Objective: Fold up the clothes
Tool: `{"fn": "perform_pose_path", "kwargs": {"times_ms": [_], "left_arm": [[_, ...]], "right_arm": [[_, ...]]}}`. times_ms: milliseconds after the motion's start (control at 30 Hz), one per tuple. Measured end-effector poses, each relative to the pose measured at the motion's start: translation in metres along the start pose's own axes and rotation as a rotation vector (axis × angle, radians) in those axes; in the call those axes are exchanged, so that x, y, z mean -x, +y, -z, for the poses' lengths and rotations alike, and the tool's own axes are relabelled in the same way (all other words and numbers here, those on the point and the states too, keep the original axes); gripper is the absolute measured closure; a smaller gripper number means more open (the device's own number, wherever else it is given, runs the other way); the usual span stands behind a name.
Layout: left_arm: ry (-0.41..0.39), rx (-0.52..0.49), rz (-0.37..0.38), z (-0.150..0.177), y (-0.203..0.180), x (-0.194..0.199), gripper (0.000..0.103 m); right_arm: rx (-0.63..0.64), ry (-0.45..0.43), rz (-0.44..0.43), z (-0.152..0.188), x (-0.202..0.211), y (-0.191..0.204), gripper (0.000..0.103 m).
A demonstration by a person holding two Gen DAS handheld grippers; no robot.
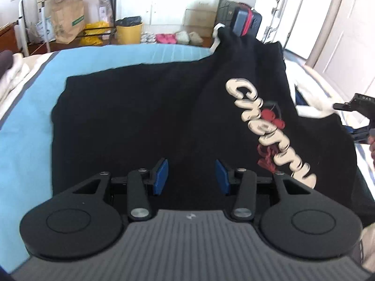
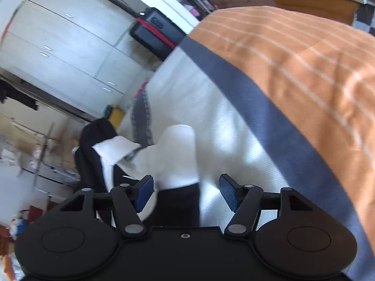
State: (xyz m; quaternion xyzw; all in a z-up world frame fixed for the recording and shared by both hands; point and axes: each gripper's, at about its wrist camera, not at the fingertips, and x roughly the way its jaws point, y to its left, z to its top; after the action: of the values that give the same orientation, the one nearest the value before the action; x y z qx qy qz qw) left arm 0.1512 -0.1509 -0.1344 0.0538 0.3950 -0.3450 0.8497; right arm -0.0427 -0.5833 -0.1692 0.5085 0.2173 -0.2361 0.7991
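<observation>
Landmark: the black T-shirt (image 1: 140, 121) lies spread on the bed, over its light blue cover (image 1: 28, 121).
Surroundings beyond the shirt: a yellow bucket (image 1: 129, 32) with a dark liner, a brown paper bag (image 1: 68, 21), yellow bags and pale and pink shoes stand on the floor past the far edge of the bed; white cupboards rise behind them.
Surroundings at the shirt's far right corner: a black case with a red strap (image 1: 246, 21) stands just behind the raised fabric.
Surroundings in the right wrist view: the bed's orange striped blanket (image 2: 293, 70) and a grey band lie to the right of a white sheet (image 2: 211, 117); the same black case (image 2: 154, 30) stands before white drawers.
In the way: nothing lies on top of the shirt's flat part; its right side is lifted into a ridge that hides the bed behind it.
Shirt's direction: the cream lettering (image 1: 264, 128) with red cherries runs from the far side down toward the camera, so the long axis runs away from the left tool; white trim shows at the right edge.
Left tool (image 1: 191, 178): blue pads spread apart, hovering above the shirt's near edge, gripping nothing.
Right tool (image 2: 186, 193): pads spread wide, with black and white fabric (image 2: 178, 159) lying between them; no pinch visible.
Right tool from the left view: only a blurred black part shows at the shirt's right edge.
</observation>
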Motion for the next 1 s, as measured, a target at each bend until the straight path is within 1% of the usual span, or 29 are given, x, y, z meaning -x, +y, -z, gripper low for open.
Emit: {"fn": "perform_pose_path", "kwargs": {"times_ms": [67, 100, 133, 167, 233, 267, 333, 500, 533, 567, 600, 667, 733, 767, 800, 867, 933, 967, 1000], "left_arm": [[0.0, 0.006, 0.021, -0.002, -0.002, -0.006, 0.059], [0.002, 0.008, 0.031, -0.001, -0.003, -0.009, 0.059], [0.005, 0.005, 0.033, 0.0, -0.004, -0.011, 0.059], [0.01, -0.001, 0.03, 0.001, -0.005, -0.012, 0.059], [0.017, -0.013, 0.022, 0.003, -0.007, -0.014, 0.059], [0.018, -0.017, 0.015, 0.003, -0.007, -0.014, 0.059], [0.016, -0.015, 0.006, 0.003, -0.006, -0.013, 0.059], [0.012, 0.026, 0.007, 0.002, 0.003, -0.009, 0.059], [0.012, 0.036, 0.009, 0.002, 0.006, -0.008, 0.059], [0.012, 0.047, 0.011, 0.002, 0.008, -0.007, 0.059], [0.012, 0.058, 0.013, 0.002, 0.011, -0.006, 0.059], [0.012, 0.081, 0.02, 0.002, 0.016, -0.004, 0.059], [0.013, 0.1, 0.036, 0.001, 0.02, -0.005, 0.059], [0.013, 0.107, 0.044, 0.001, 0.022, -0.006, 0.059], [0.015, 0.112, 0.049, 0.001, 0.022, -0.007, 0.059], [0.022, 0.112, 0.051, 0.001, 0.02, -0.011, 0.059], [0.028, 0.11, 0.051, 0.002, 0.018, -0.015, 0.059], [0.029, 0.103, 0.047, 0.002, 0.016, -0.017, 0.059], [0.03, 0.096, 0.045, 0.001, 0.014, -0.017, 0.059]], "right_arm": [[0.026, 0.028, -0.067, 0.001, -0.008, 0.008, 0.042], [0.084, 0.032, -0.05, 0.005, -0.011, 0.019, 0.069], [0.145, 0.032, -0.03, 0.01, -0.013, 0.03, 0.091], [0.227, -0.004, 0.008, 0.016, -0.011, 0.045, 0.091], [0.402, -0.091, 0.074, 0.032, -0.002, 0.079, 0.094], [0.498, -0.14, 0.103, 0.042, 0.003, 0.099, 0.094], [0.763, -0.224, 0.175, 0.077, 0.013, 0.145, 0.094], [1.096, -0.047, 0.05, 0.174, 0.01, 0.212, 0.094], [1.097, 0.05, 0.016, 0.188, 0.003, 0.215, 0.094], [1.107, 0.12, 0.005, 0.201, -0.002, 0.216, 0.094], [1.12, 0.18, -0.002, 0.209, -0.004, 0.216, 0.094], [1.117, 0.273, -0.023, 0.213, -0.009, 0.216, 0.089], [1.071, 0.285, -0.033, 0.199, -0.01, 0.214, 0.088], [1.031, 0.284, -0.053, 0.188, -0.008, 0.21, 0.088], [0.991, 0.282, -0.073, 0.177, -0.006, 0.207, 0.085], [0.913, 0.252, -0.111, 0.161, 0.005, 0.203, 0.074], [0.873, 0.204, -0.126, 0.151, 0.017, 0.197, 0.052], [0.86, 0.178, -0.127, 0.147, 0.022, 0.194, 0.05], [0.84, 0.171, -0.131, 0.143, 0.023, 0.191, 0.05]]}}
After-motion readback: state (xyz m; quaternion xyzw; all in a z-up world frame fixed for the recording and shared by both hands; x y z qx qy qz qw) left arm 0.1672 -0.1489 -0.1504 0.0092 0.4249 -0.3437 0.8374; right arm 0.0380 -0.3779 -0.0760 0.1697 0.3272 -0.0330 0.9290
